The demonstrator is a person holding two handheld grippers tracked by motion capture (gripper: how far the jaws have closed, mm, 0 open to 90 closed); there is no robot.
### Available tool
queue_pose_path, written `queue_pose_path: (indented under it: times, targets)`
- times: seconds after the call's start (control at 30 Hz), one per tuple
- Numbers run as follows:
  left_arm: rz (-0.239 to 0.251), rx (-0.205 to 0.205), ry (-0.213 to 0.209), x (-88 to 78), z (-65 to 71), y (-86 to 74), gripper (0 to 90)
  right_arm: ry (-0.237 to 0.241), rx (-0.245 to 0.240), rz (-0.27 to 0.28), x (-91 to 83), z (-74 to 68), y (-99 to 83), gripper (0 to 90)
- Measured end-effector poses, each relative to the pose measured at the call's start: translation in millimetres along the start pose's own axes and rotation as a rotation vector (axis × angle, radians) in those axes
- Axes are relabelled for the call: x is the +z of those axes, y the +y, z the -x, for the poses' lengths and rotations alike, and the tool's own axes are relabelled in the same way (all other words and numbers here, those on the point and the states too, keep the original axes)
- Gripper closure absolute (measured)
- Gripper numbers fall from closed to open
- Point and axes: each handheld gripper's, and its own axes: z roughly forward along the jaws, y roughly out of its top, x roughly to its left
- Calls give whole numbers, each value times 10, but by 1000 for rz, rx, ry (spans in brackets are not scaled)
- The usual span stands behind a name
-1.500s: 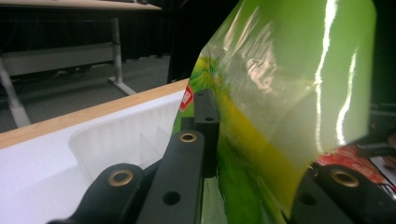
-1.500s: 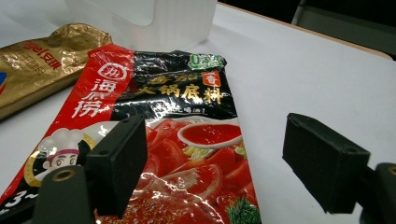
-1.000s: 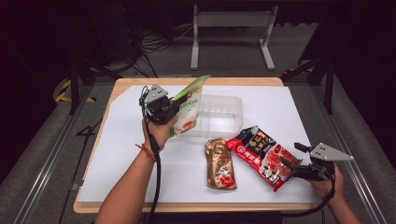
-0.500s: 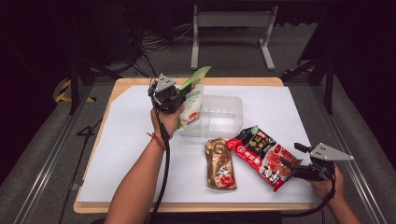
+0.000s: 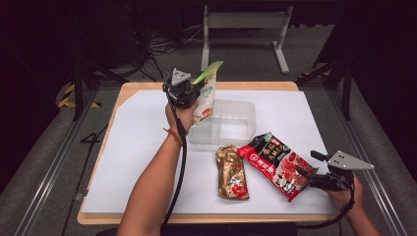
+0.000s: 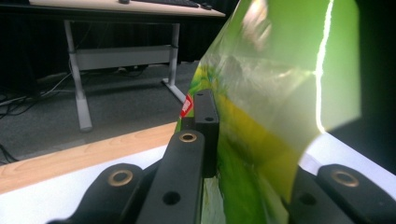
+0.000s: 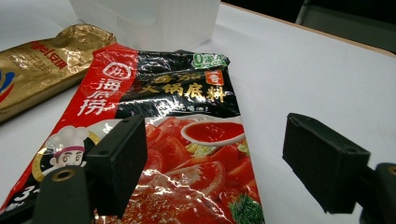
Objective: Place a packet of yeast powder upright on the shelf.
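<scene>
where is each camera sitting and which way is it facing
High view: above the near edge, facing forward and down at the table; both forearms show.
Left gripper view: on the left gripper, facing its jaws, shut on the green pouch.
Right gripper view: on the right gripper, jaws open over the red packet.
Shared: clear tub.

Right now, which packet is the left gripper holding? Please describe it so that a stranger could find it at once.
Start from the clear plastic tub in the middle of the white table. At its left edge the left gripper is shut on the green and white pouch, held upright above the table. The gold packet and red packet lie flat.
</scene>
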Motion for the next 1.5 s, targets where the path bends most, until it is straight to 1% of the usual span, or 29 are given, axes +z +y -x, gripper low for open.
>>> queue_pose_path:
  times: [0.03,0.07,0.13,0.27,0.33,0.43,0.47,0.5,0.57,0.63,0.7,0.73,0.77,0.83,0.9,0.93,0.97,1.0,1.03,1.1,1.13,1.17,1.27,1.3,1.37,1.5]
  targets:
    - [9,-2,2,19,-7,0,900,1,0,0,1,0,0,224]
    - [12,-12,-8,36,-15,-5,900,5,1,3,0,-2,1,224]
    - [21,-20,-15,49,-21,-28,900,7,-1,4,-1,-4,4,224]
    - [11,-31,-31,77,-16,-108,899,8,1,3,-2,0,-4,224]
    - [9,-39,-49,81,-19,-157,899,7,2,4,-6,2,-3,224]
    - [1,-32,-70,75,-23,-215,894,8,2,5,-6,2,-2,224]
    - [-2,-23,-82,69,-24,-229,894,11,4,6,-4,1,-3,223]
    - [-2,-23,-82,69,-24,-229,894,11,4,6,-4,1,-3,223]
    - [-13,13,-89,31,-27,-260,892,12,1,4,-1,-2,-4,223]
    - [-14,20,-115,-2,-52,-282,891,12,0,3,1,-3,-4,223]
    - [-21,40,-122,-44,-77,-300,887,14,0,0,5,-6,-3,223]
    - [-33,53,-130,-67,-96,-317,885,16,1,1,7,-8,-3,223]
    - [-35,71,-129,-96,-105,-349,881,18,0,-1,9,-10,-3,223]
    - [-25,62,-158,-158,-144,-369,880,21,-3,-3,13,-18,-3,223]
    - [-19,72,-173,-207,-154,-379,880,22,-1,-5,18,-21,-3,223]
    - [-19,72,-173,-207,-154,-379,878,22,-1,-5,18,-21,-3,223]
    - [-23,94,-196,-248,-148,-394,877,22,1,-7,23,-23,-3,223]
    - [-23,94,-196,-248,-148,-394,874,22,1,-7,23,-23,-3,223]
    - [-34,106,-193,-267,-138,-397,874,23,0,-8,24,-24,-3,223]
    - [-38,128,-193,-289,-125,-404,867,21,-2,-9,24,-27,-3,223]
    - [-39,132,-191,-300,-119,-408,858,23,-1,-9,26,-24,-4,223]
    - [-44,148,-193,-320,-111,-421,856,21,0,-11,26,-24,-5,223]
    - [-51,155,-193,-341,-104,-438,846,20,0,-11,25,-23,-6,223]
    - [-52,166,-194,-356,-105,-453,846,20,-3,-10,24,-22,-6,223]
    - [-58,175,-198,-377,-107,-467,832,19,1,-10,22,-19,-7,223]
    - [-58,184,-205,-432,-112,-480,811,21,-1,-14,28,-22,-7,224]
